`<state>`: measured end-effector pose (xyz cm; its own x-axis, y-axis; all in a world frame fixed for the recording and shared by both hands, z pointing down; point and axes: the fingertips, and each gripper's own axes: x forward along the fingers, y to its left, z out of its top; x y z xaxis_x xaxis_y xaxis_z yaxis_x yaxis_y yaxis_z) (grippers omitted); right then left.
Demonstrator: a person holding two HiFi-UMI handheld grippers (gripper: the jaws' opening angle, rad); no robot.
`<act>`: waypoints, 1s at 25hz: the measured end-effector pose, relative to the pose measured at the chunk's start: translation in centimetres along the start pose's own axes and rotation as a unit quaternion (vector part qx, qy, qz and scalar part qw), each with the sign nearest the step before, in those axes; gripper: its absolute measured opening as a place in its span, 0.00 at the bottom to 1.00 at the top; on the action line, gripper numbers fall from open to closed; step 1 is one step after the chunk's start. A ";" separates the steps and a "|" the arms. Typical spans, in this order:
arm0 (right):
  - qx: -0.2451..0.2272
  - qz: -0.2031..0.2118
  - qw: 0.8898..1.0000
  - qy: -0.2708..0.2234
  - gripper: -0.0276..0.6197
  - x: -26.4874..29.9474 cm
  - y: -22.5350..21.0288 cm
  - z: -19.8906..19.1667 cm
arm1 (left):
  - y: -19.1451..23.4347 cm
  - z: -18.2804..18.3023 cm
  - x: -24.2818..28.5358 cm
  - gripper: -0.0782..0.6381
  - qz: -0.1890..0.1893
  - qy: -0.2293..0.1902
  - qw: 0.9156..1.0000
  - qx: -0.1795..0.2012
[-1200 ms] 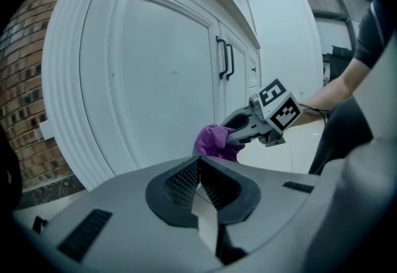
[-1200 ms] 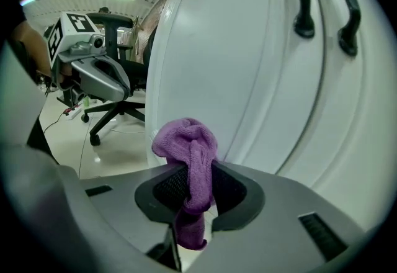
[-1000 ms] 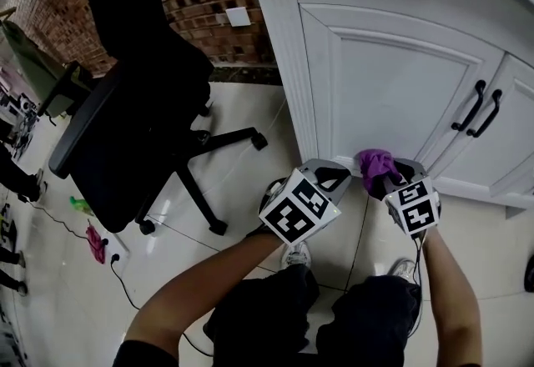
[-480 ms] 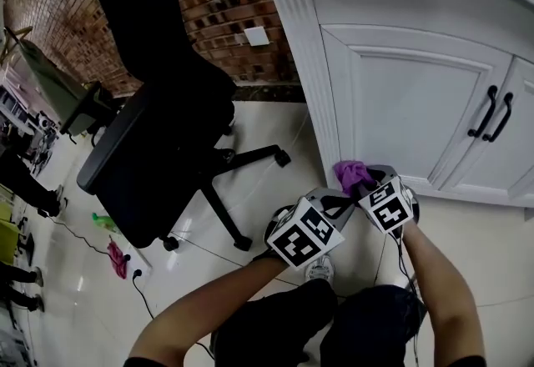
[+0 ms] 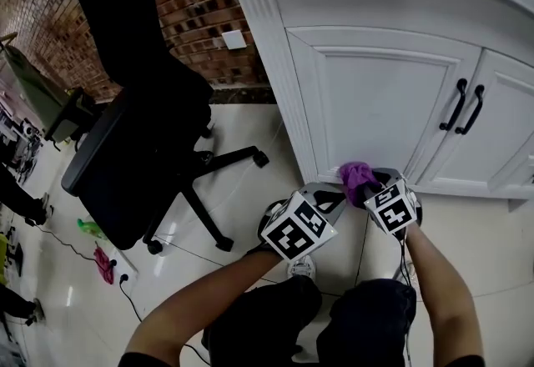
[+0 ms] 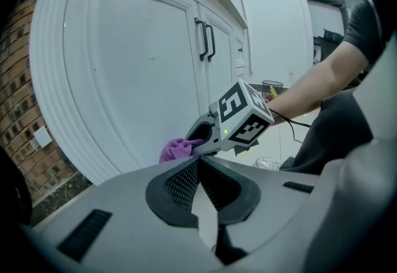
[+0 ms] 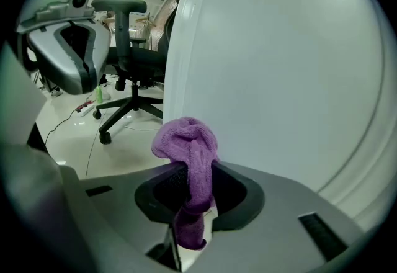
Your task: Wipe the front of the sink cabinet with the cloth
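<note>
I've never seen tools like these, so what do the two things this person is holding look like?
The left gripper and right gripper are pale grey plastic shells with black, textured jaw pads. Each carries a white cube printed with black square markers. A thin black cable trails from the right one. The person wears a dark short sleeve.

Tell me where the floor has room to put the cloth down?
Bare tiles lie between the office chair and the cabinet corner, and more lie right of the right gripper. It is crowded around the left gripper and the person's knees.
</note>
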<state>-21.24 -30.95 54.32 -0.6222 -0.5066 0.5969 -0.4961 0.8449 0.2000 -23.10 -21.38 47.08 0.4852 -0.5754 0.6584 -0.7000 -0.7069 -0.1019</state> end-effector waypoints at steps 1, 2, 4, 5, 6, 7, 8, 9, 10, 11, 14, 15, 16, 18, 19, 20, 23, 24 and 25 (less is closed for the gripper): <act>0.005 -0.006 1.000 0.002 0.18 -0.6 -0.6 -0.5 | -0.1 0.3 0.4 0.12 -0.002 0.000 1.000 0.002; 0.009 -0.012 1.000 0.005 0.18 -1.2 -1.3 -1.1 | -0.3 0.7 0.8 0.12 -0.004 0.000 1.000 0.005; 0.016 -0.024 1.000 0.011 0.18 -2.5 -2.7 -2.3 | -0.5 1.7 1.5 0.12 -0.009 0.000 1.000 0.013; 0.020 -0.031 0.999 0.015 0.18 -3.2 -3.4 -3.0 | -0.6 2.4 1.9 0.12 -0.011 -0.002 1.000 0.018; 0.023 -0.037 0.999 0.018 0.18 -3.9 -4.2 -3.6 | -0.8 3.1 2.3 0.12 -0.015 -0.004 1.000 0.021; 0.026 -0.041 0.999 0.021 0.18 -4.6 -4.9 -4.3 | -1.0 3.8 2.9 0.12 -0.020 -0.007 1.000 0.023; 0.029 -0.044 0.998 0.023 0.18 -5.3 -5.5 -4.9 | -1.2 4.7 3.4 0.12 -0.024 -0.011 0.999 0.025; 0.030 -0.047 0.998 0.024 0.18 -5.9 -5.9 -5.5 | -1.5 5.7 3.9 0.12 -0.028 -0.016 0.999 0.027; 0.030 -0.051 0.998 0.026 0.18 -6.5 -6.4 -6.0 | -1.7 6.7 4.4 0.12 -0.032 -0.021 0.999 0.030; 0.029 -0.057 0.998 0.027 0.18 -7.0 -6.9 -6.4 | -2.0 7.8 4.8 0.12 -0.036 -0.026 0.998 0.034; 0.037 -0.073 0.996 0.026 0.18 -8.9 -8.5 -7.3 | -3.3 10.4 6.0 0.12 -0.049 -0.033 0.997 0.054; 0.037 -0.075 0.996 0.023 0.18 -9.7 -8.9 -7.5 | -3.7 10.9 6.4 0.12 -0.053 -0.032 0.996 0.061; 0.036 -0.077 0.996 0.019 0.18 -10.5 -9.3 -7.5 | -4.1 11.4 6.7 0.12 -0.055 -0.032 0.996 0.069; 0.027 -0.078 0.997 0.006 0.18 -12.2 -10.0 -6.9 | -4.4 12.5 7.0 0.12 -0.055 -0.033 0.994 0.084; 0.022 -0.079 0.997 -0.002 0.18 -13.1 -10.3 -6.6 | -4.5 13.2 7.0 0.12 -0.054 -0.035 0.994 0.089; 0.017 -0.080 0.997 -0.011 0.18 -14.0 -10.7 -6.2 | -4.6 13.9 7.0 0.12 -0.052 -0.038 0.994 0.091; 0.013 -0.089 0.995 -0.038 0.18 -17.1 -11.8 -5.0 | -4.6 15.8 6.6 0.12 -0.038 -0.050 0.994 0.094; 0.017 -0.095 0.994 -0.049 0.18 -18.2 -12.1 -4.6 | -4.6 16.4 6.5 0.12 -0.031 -0.053 0.993 0.103; 0.020 -0.102 0.993 -0.060 0.18 -19.2 -12.4 -4.1 | -4.5 16.9 6.3 0.12 -0.023 -0.056 0.992 0.113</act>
<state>-0.65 -31.02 43.50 -0.5726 -0.6859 0.4491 -0.6422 0.7157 0.2744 -8.03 -28.77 39.11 0.5787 -0.5733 0.5800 -0.5459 -0.8007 -0.2468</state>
